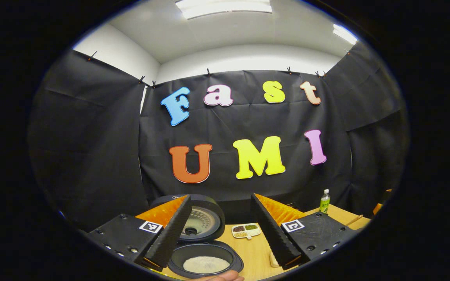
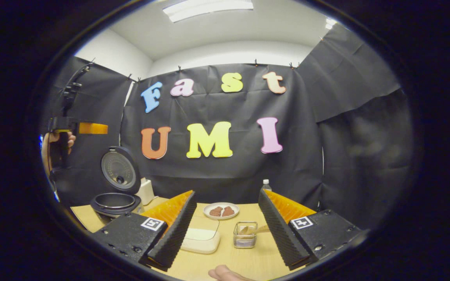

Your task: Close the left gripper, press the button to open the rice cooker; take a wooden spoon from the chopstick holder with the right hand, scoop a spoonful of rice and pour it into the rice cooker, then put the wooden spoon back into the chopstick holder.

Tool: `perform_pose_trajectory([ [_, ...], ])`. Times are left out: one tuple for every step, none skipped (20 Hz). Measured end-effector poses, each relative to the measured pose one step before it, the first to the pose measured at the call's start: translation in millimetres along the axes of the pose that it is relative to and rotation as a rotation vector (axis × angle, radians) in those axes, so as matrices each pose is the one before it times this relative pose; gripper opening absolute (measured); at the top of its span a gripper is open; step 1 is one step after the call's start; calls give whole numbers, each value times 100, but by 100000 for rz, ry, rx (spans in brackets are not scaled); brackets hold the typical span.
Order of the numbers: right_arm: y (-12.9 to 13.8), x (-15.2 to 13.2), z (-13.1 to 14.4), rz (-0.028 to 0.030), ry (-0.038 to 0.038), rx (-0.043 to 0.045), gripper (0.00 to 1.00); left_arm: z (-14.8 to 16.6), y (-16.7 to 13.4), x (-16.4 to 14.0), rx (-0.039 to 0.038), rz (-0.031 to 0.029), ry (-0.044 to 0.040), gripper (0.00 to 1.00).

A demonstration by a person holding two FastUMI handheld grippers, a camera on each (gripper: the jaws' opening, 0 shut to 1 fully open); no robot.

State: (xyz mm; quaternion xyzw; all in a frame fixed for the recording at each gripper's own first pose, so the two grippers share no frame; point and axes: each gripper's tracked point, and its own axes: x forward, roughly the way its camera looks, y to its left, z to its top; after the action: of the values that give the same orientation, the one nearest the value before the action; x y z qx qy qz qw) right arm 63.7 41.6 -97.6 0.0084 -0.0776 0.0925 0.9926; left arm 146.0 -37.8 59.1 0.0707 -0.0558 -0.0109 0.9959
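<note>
Right tongs (image 2: 225,234) gape wide over the pale wooden desk (image 2: 256,257); left tongs (image 1: 223,230) gape wide above the open black rice cooker (image 1: 205,257), holding nothing.

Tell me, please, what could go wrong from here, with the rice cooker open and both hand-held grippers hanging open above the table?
1. The wooden spoon leans in a small wire chopstick holder; dropping it back carelessly might tip the holder.
2. The rice cooker sits under the left hand-held gripper with its lid upright; lowering that gripper could bump the lid.
3. The right hand-held gripper hangs near the rice container and could knock it.
</note>
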Motion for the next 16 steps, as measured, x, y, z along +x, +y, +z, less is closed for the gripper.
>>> perform_pose_trajectory([
  [-530,142,-427,-917,424,-1069,100,-865,685,1543,-932,1740,2757,95],
  [-238,203,-336,-1133,642,359,99,-400,1005,1509,-2452,2565,2635,96],
  [-111,254,-502,-251,1784,-172,100,-99,1164,1491,-2130,2177,2687,96],
  [87,171,-413,425,1345,-102,99,497,1300,1441,-2211,2405,-40,96],
  [-79,200,-53,402,119,-100,99,292,788,1630,-3658,464,969,96],
  [-74,164,96,62,-646,-162,100,124,423,1418,-4087,-1180,1556,96],
  [3,163,72,501,-626,-166,99,-94,768,1578,-4053,-85,1582,96],
  [192,242,-480,487,581,-46,99,-259,772,1394,-4171,548,1835,96],
  [108,165,-588,491,878,308,100,-768,562,1113,-2255,-446,3118,95],
  [89,292,-355,300,812,402,100,-923,412,893,-279,-48,3474,94],
  [4,291,-601,428,1342,-312,100,-609,882,764,2541,1518,1225,94],
  [109,231,-433,349,1062,-648,100,-357,1196,761,4230,3252,462,95],
  [94,275,-299,-25,745,-742,100,-263,811,415,3065,2278,540,95],
  [25,134,-100,-44,506,-641,100,-218,548,480,1954,1793,450,94],
  [149,39,-26,470,156,-77,100,41,303,98,1300,1242,-640,96],
  [234,-45,136,712,-83,453,100,124,-170,-82,-89,37,-1416,97],
])
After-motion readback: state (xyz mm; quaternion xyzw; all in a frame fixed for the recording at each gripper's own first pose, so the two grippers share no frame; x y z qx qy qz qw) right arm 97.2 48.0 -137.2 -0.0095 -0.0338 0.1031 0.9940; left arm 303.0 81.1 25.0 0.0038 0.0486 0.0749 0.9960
